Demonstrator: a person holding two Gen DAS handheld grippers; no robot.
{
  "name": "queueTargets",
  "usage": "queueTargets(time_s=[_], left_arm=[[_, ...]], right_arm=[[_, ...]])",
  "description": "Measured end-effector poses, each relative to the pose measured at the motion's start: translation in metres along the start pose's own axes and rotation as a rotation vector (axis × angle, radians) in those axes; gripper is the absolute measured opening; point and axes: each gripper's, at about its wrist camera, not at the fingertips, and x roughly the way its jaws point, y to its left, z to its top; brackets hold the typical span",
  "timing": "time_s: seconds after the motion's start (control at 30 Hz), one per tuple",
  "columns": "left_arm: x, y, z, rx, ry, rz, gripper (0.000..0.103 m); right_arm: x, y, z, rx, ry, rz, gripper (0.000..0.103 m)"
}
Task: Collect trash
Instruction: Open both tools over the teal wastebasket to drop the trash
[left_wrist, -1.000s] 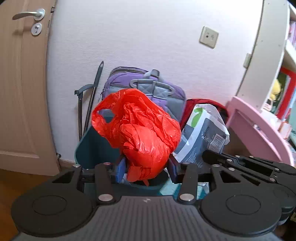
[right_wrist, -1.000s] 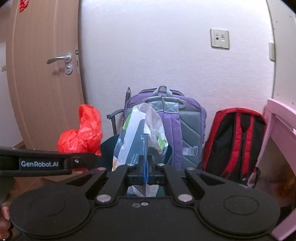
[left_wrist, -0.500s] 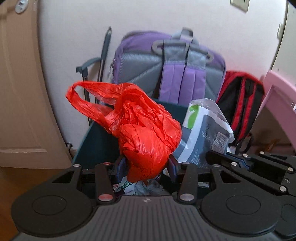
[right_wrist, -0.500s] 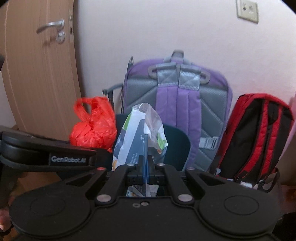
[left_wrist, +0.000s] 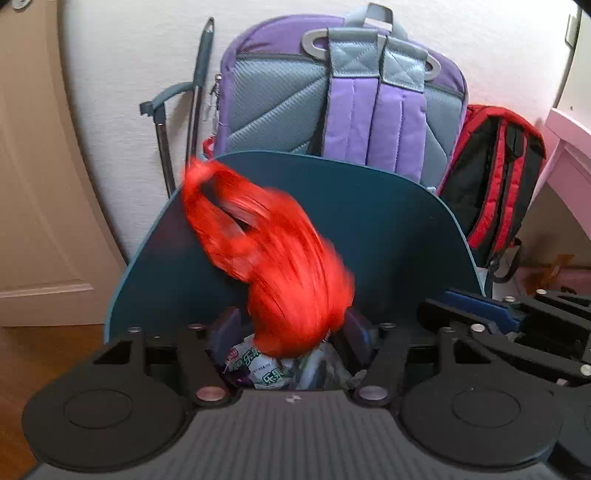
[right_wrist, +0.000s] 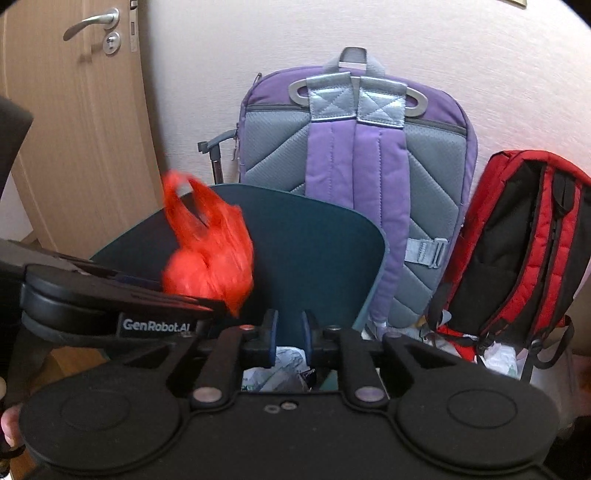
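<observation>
Take the teal bin (left_wrist: 388, 229) as your landmark: it stands open on the floor, and against the wall right behind it leans the purple backpack (left_wrist: 343, 88), with the red-and-black backpack (right_wrist: 517, 240) beside that on the bin's right and the wooden door (right_wrist: 74, 129) off to the bin's left. Over the bin's mouth you have the red plastic bag (left_wrist: 280, 266), motion-blurred, its loop handles flung up toward the bin's back left rim. Your left gripper (left_wrist: 291, 332) sits at the bin's near edge with its jaws wide, and the bag's lower end lies between them; whether the pads touch it cannot be told. Your right gripper (right_wrist: 288, 332) hangs at the bin's near right, jaws parted narrowly with nothing between them. Below both, inside the bin, lie crumpled printed wrappers (left_wrist: 266, 369).
</observation>
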Motion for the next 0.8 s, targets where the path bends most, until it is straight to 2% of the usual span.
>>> queueTargets(time_s=[0.17, 0.47, 0.53, 0.8], left_arm=[[-0.016, -0.002, -0.003, -0.017, -0.015, -0.005, 0.073], [-0.077, -0.016, -0.026, -0.002, -0.061, -0.026, 0.074], [-0.094, -0.019, -0.033, 0.0, -0.073, -0.025, 0.077], [-0.151, -0.031, -0.064, 0.013, -0.107, -0.037, 0.08]], right_arm=[[-0.017, -0.003, -0.001, 0.01, -0.013, -0.003, 0.025], [-0.075, -0.003, -0.012, 0.021, -0.028, 0.018, 0.037], [-0.09, -0.003, -0.016, 0.025, -0.031, 0.021, 0.041], [-0.151, 0.002, -0.032, 0.031, -0.053, 0.035, 0.046]])
